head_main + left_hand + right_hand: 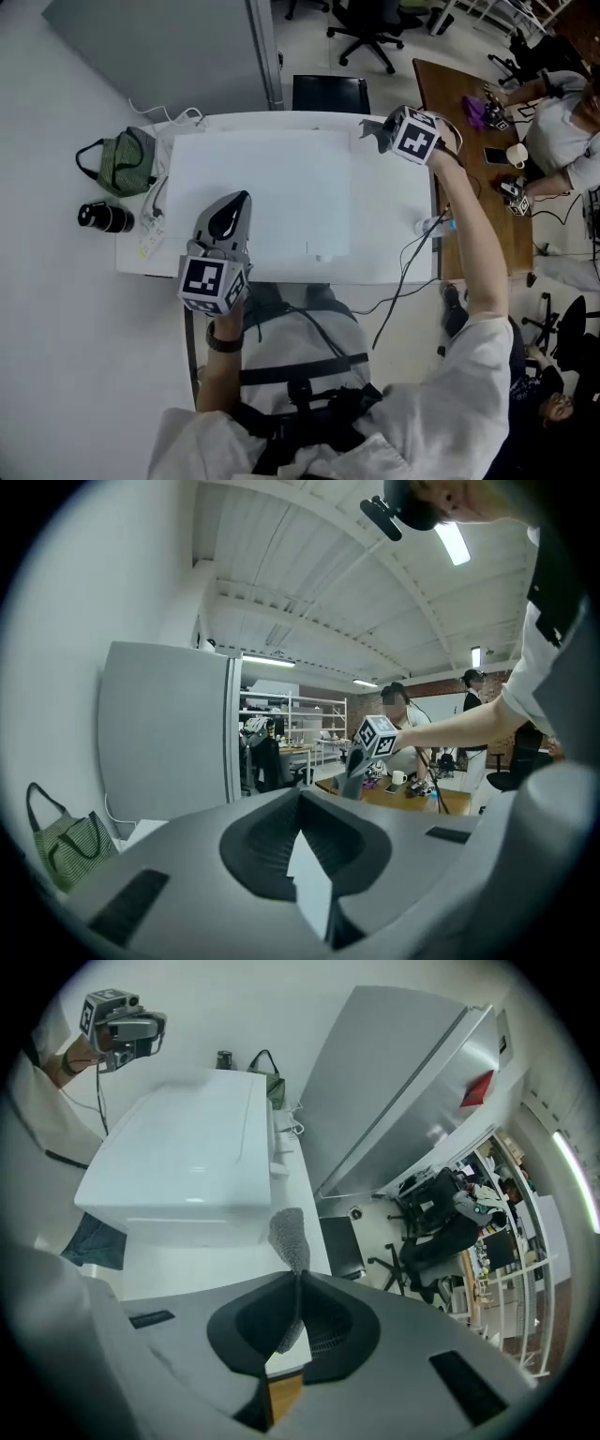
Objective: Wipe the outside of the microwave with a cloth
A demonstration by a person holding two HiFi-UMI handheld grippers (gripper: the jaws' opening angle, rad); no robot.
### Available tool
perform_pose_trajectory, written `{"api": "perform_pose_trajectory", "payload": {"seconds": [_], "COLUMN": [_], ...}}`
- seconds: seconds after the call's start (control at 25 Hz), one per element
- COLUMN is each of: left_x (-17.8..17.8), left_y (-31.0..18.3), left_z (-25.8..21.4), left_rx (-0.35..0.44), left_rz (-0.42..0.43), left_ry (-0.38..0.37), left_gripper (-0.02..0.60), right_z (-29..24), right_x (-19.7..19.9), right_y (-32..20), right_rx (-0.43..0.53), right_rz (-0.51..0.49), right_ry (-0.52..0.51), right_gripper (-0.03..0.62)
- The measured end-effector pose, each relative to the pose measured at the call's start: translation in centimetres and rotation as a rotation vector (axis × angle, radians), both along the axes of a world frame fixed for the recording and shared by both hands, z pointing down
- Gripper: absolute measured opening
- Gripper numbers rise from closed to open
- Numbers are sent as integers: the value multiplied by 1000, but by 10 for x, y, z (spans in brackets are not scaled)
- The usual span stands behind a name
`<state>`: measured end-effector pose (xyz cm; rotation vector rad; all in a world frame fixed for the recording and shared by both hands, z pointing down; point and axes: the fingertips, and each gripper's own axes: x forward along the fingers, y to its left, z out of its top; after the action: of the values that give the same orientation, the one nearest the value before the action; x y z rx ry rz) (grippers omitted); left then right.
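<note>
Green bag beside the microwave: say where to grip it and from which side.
Probably the dark handle loop, from above with the left gripper: the loop arches clear of the soft green bag, a thin strap for the jaws.

Shows a white rectangular bench, bearing a large white box-shaped microwave over most of its top. Holds a white power strip with thin white cables at the left end, just beside the microwave. Cannot tell whether the green fabric bag and black cylinder farther left rest on it.
</note>
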<state>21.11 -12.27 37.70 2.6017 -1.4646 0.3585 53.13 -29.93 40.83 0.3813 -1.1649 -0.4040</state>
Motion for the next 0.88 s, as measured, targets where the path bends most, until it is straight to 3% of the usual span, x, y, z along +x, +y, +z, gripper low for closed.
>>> {"api": "perform_pose_trajectory", "payload": {"seconds": [0.16, 0.32, 0.44, 0.64, 0.88], "left_x": [29, 52, 64, 77, 99], "left_y": [0, -3, -5, -24, -28], "left_z": [9, 15, 20, 22, 28], "left_rx": [-48, -71, -83, -56, -65], "left_rz": [-38, -8, 23, 48, 103], "left_ry": [-40, -53, -63, -89, -94], "left_gripper": [29, 28, 28, 28, 28], "right_z": [55, 114, 145, 150, 153], "right_x": [-19, -39, -50, -70, -77], "right_y": [-4, -8, -8, 10, 101], "right_rx": [-85, -169, -217, -247, -413], "right_rz": [41, 89, 91, -50, -124], "right_ry": [-256, -518, -657, -689, -717], "right_gripper": [25, 25, 25, 25, 25]}}
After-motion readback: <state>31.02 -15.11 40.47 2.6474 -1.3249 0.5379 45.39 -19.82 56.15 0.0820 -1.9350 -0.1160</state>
